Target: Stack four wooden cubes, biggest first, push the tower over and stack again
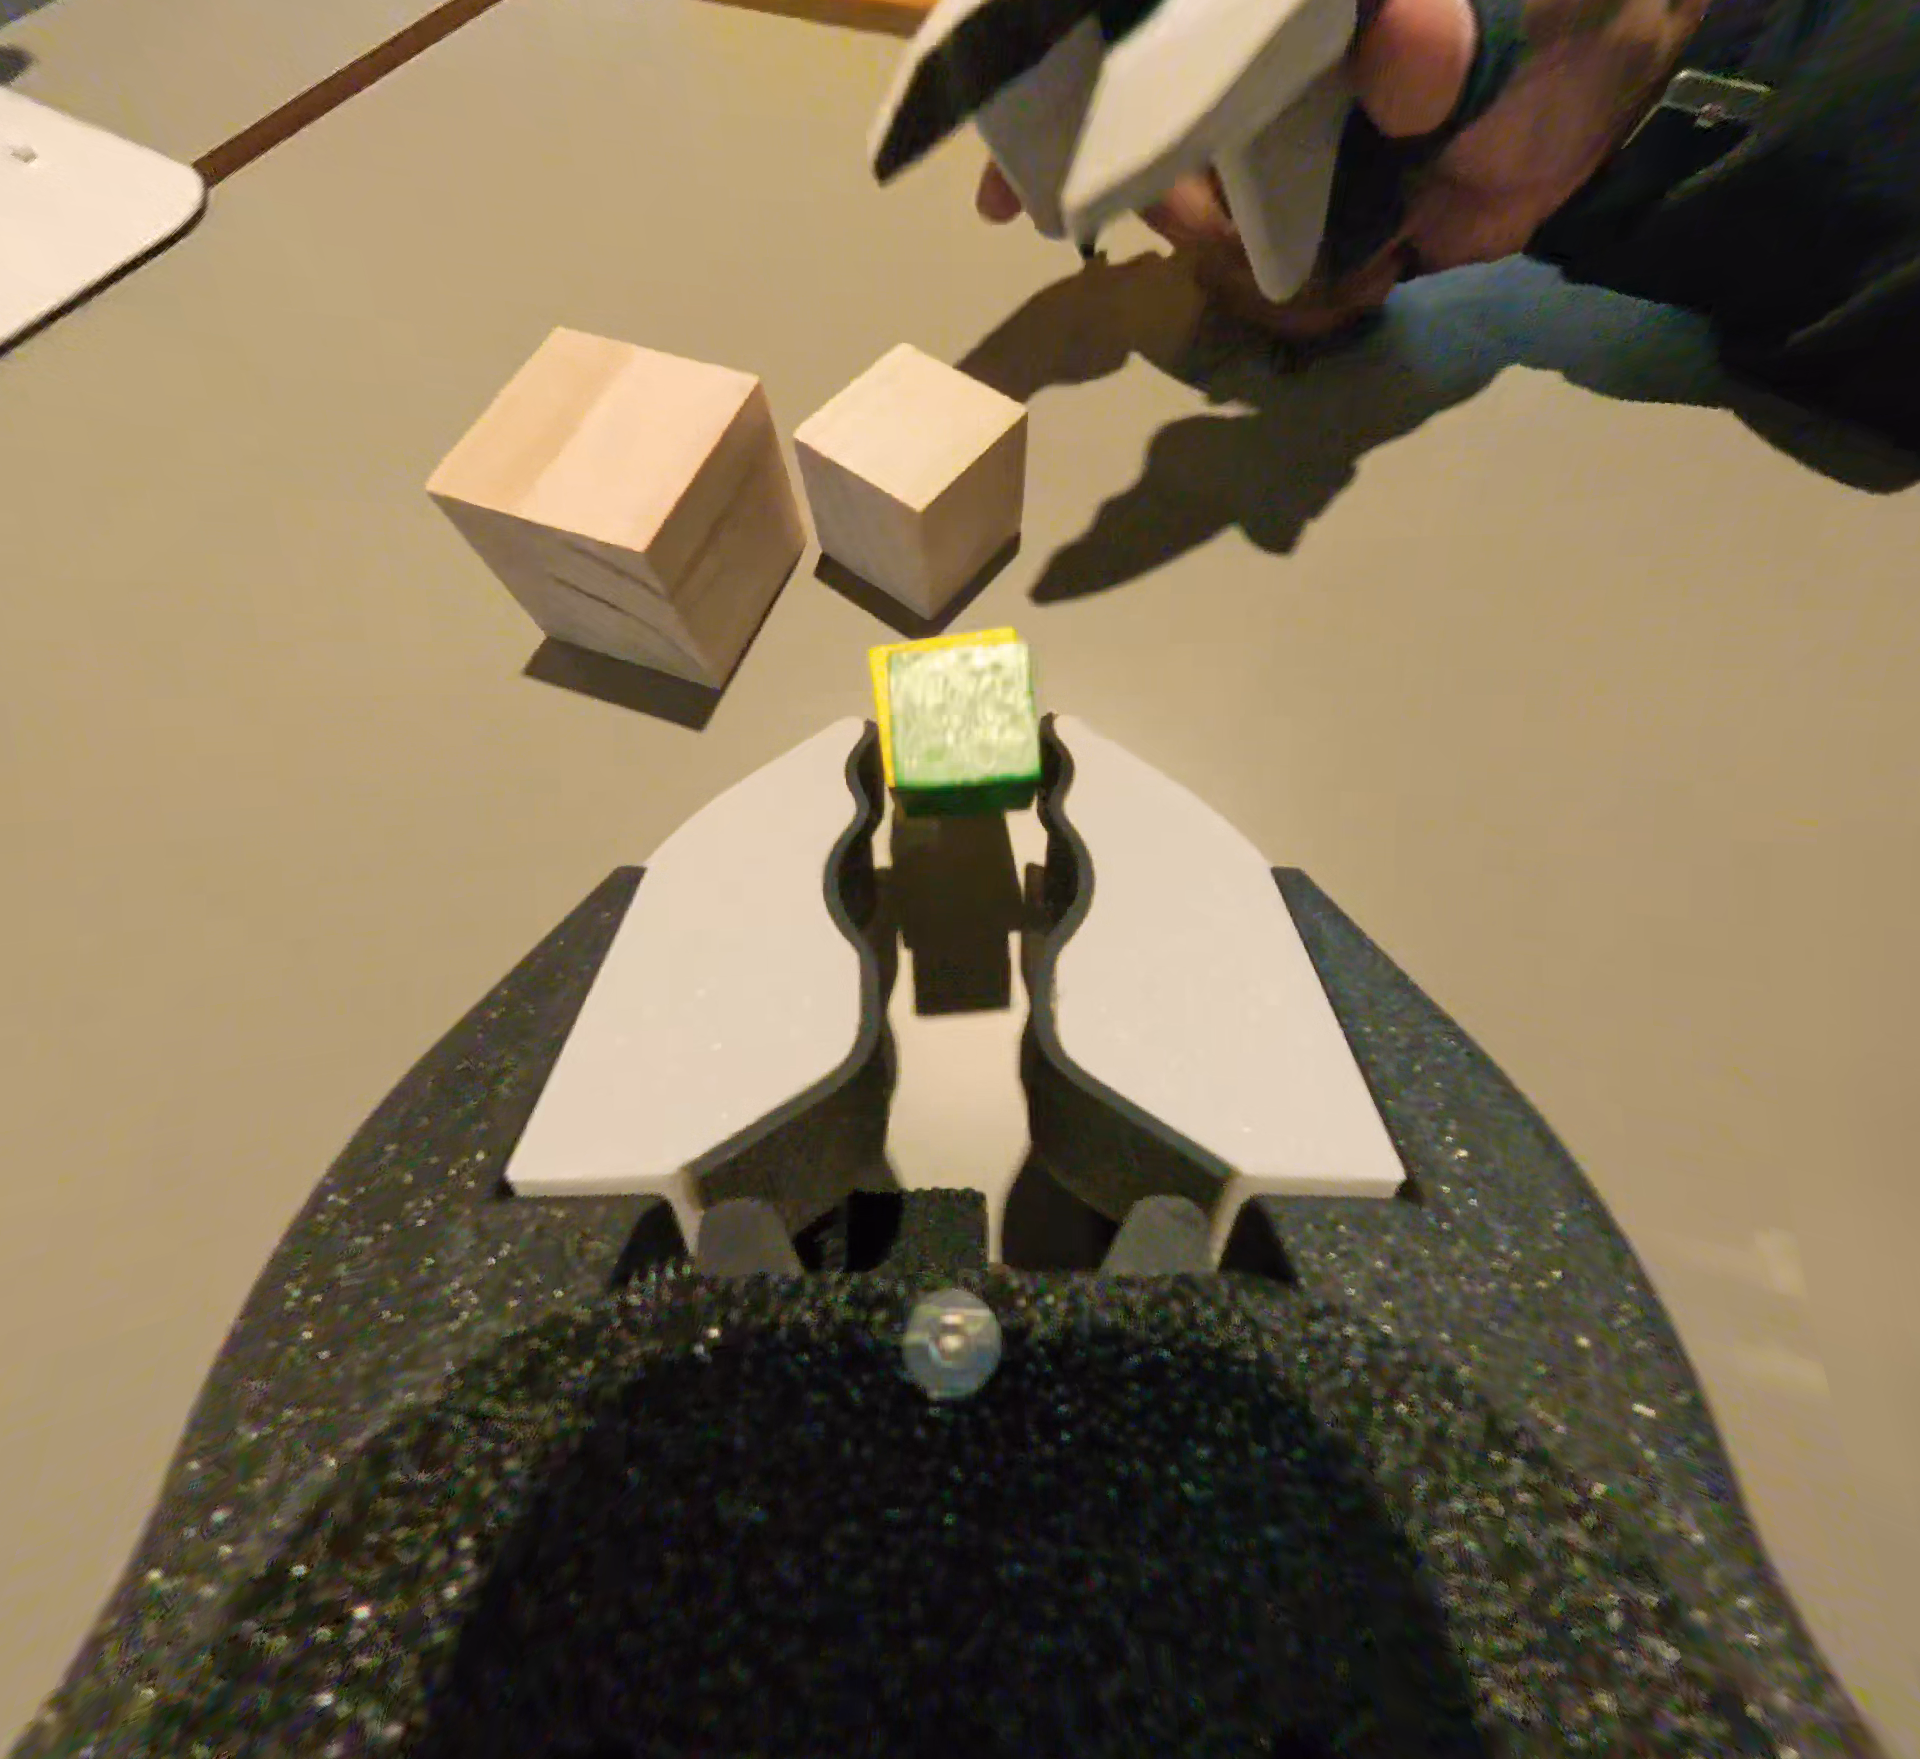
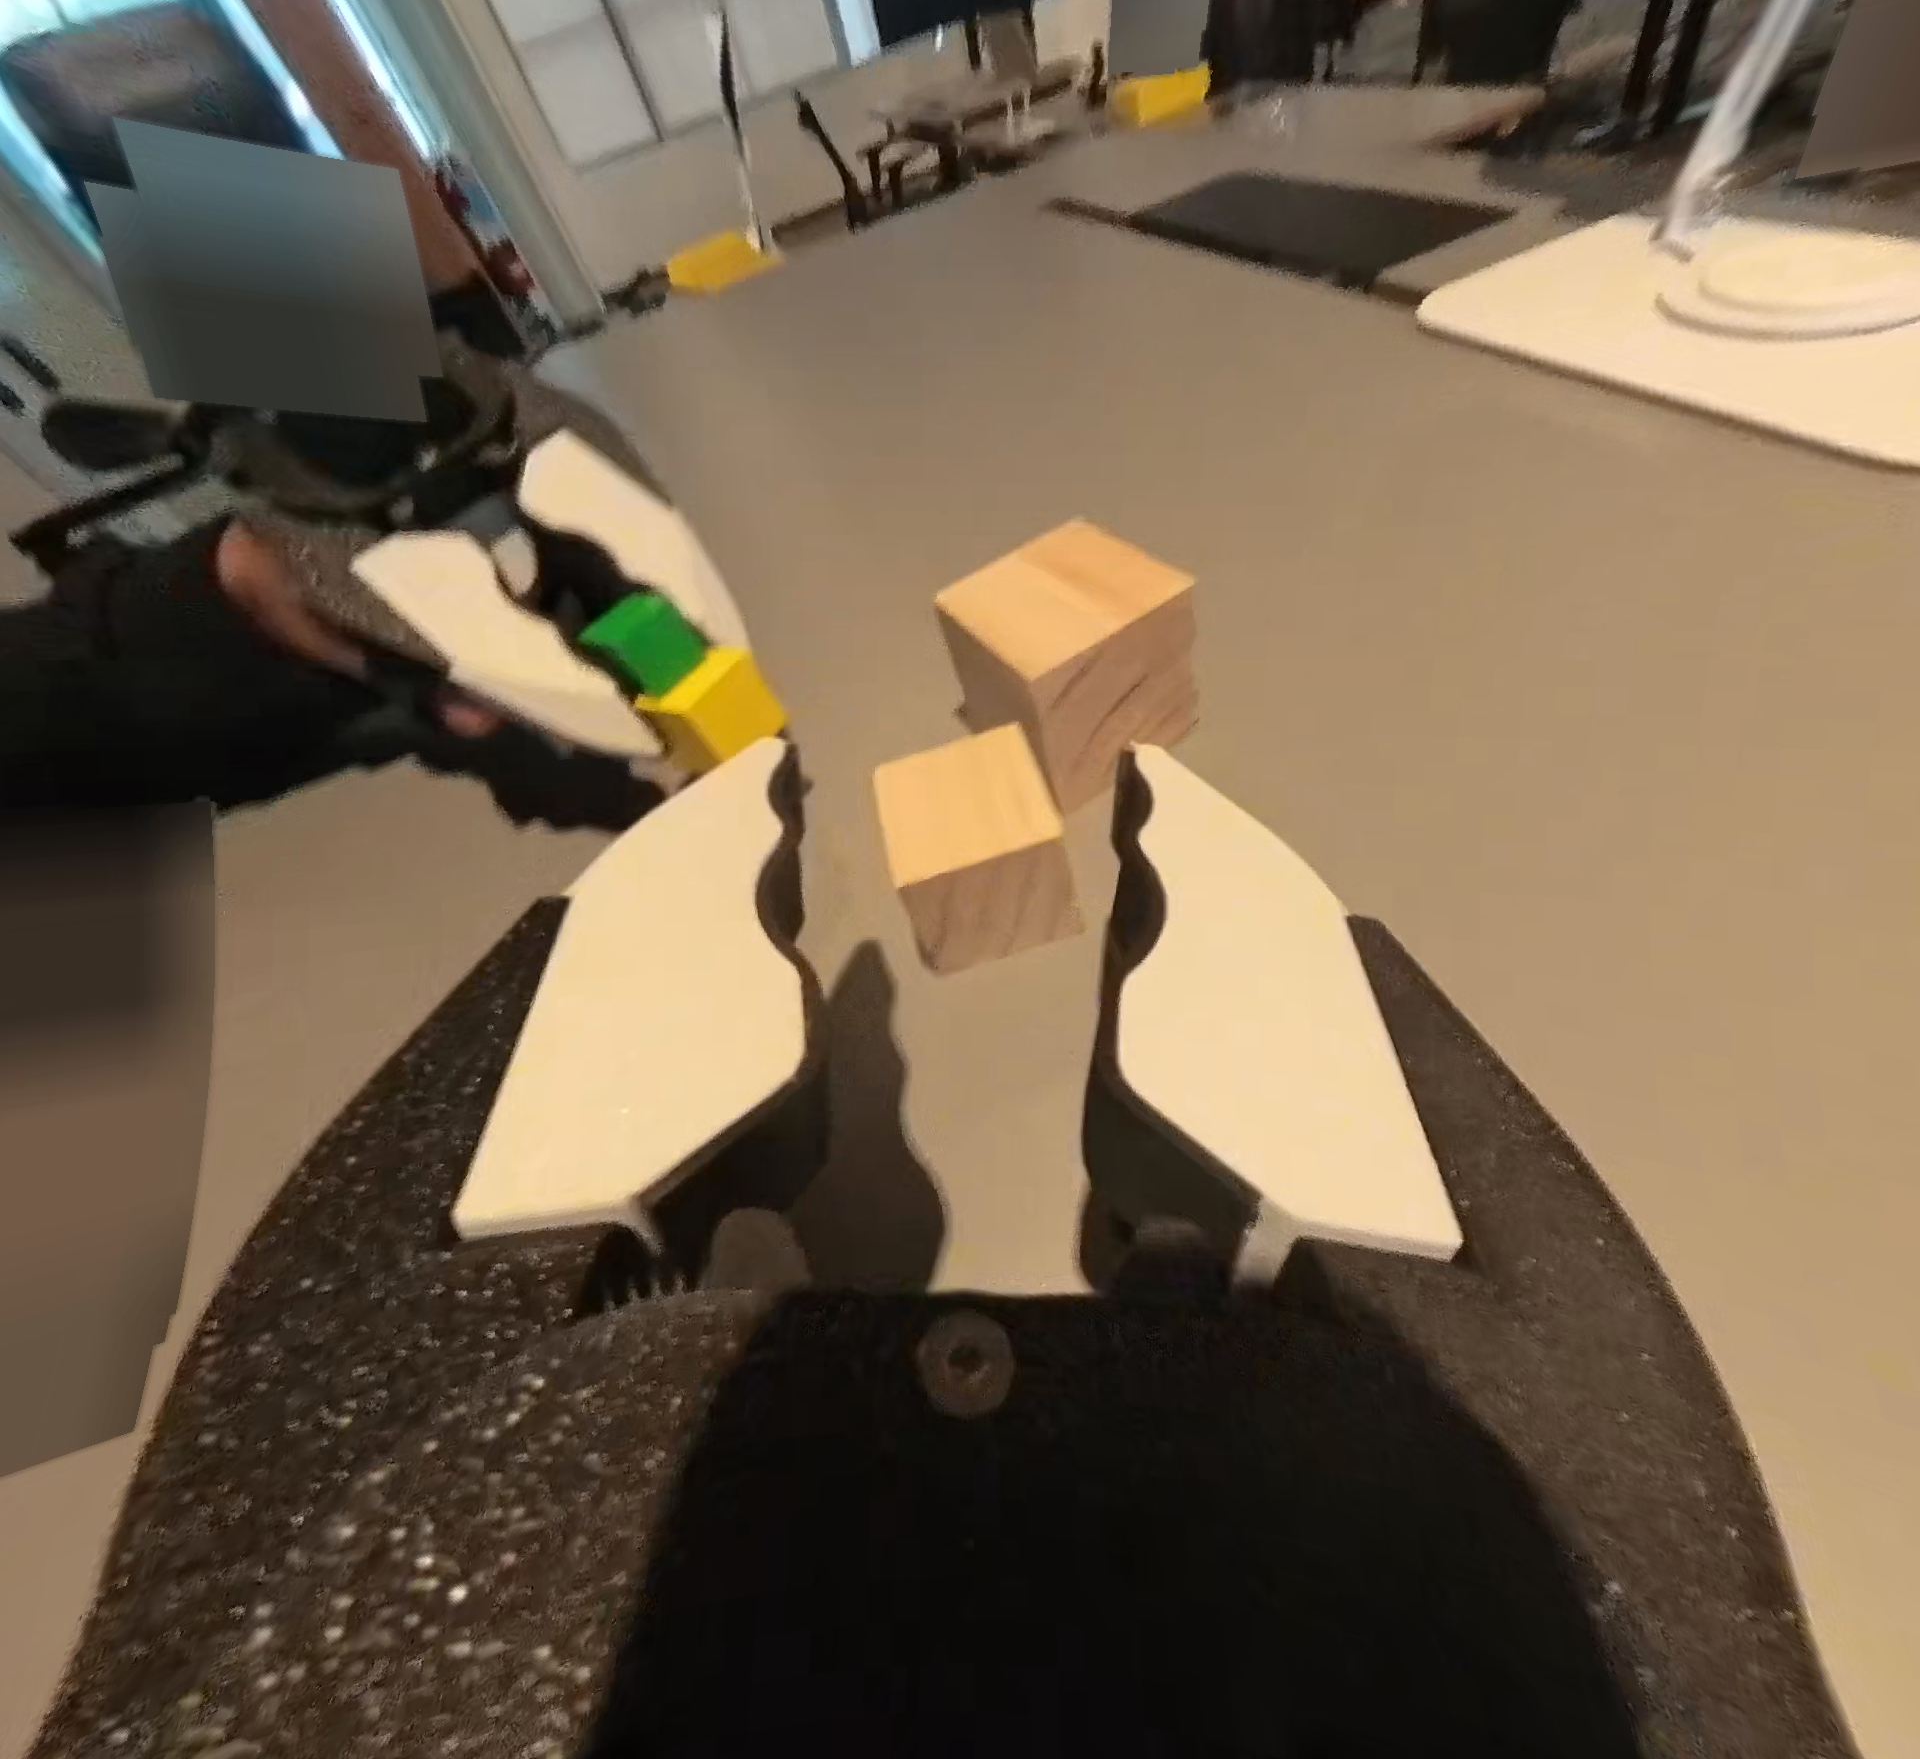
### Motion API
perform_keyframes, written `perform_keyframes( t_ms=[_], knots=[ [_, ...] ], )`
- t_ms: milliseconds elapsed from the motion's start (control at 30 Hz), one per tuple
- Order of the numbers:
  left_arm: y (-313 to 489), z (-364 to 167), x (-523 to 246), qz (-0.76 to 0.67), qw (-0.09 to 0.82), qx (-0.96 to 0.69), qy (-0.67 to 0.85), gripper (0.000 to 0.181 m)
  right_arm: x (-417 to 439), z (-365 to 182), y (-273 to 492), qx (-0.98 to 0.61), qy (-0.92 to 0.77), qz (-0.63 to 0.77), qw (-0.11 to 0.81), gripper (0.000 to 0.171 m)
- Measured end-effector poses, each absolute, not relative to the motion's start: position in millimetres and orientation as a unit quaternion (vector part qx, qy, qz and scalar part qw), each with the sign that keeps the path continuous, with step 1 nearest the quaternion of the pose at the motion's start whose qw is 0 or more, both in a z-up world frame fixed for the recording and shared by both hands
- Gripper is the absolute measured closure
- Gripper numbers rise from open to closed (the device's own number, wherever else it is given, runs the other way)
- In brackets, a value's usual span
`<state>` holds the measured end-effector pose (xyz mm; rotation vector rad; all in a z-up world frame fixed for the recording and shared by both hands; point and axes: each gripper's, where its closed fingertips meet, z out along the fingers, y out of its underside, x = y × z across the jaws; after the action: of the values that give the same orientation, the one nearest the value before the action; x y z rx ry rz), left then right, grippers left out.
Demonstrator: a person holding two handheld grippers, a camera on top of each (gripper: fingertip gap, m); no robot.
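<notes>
The right gripper, fingers wide, points straight at the smaller plain cube; the left gripper grips the green cube.

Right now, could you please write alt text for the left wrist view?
The left gripper is shut on a green cube over a yellow cube; two plain wooden cubes, large and medium, sit beyond, the right gripper above.

Four cubes: two plain wooden, one green, one yellow.
</notes>
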<state>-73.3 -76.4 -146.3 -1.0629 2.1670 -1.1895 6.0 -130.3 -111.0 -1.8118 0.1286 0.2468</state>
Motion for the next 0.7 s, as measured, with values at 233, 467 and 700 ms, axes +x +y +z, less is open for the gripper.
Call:
perform_keyframes(
  t_ms=[233, 467, 700],
  knots=[
    [-70, -161, -66, -0.419, 0.165, -0.351, 0.821, 0.154, -2, -123, -123, -0.81, 0.05, 0.117, 0.572, 0.11],
    [-70, -156, -70, -0.441, 0.181, -0.328, 0.816, 0.154, 4, -136, -119, -0.834, 0.072, 0.089, 0.54, 0.109],
    [-64, -160, -82, -0.418, 0.202, -0.289, 0.837, 0.154, 8, -143, -117, -0.847, 0.089, 0.066, 0.52, 0.104]
  ],
)
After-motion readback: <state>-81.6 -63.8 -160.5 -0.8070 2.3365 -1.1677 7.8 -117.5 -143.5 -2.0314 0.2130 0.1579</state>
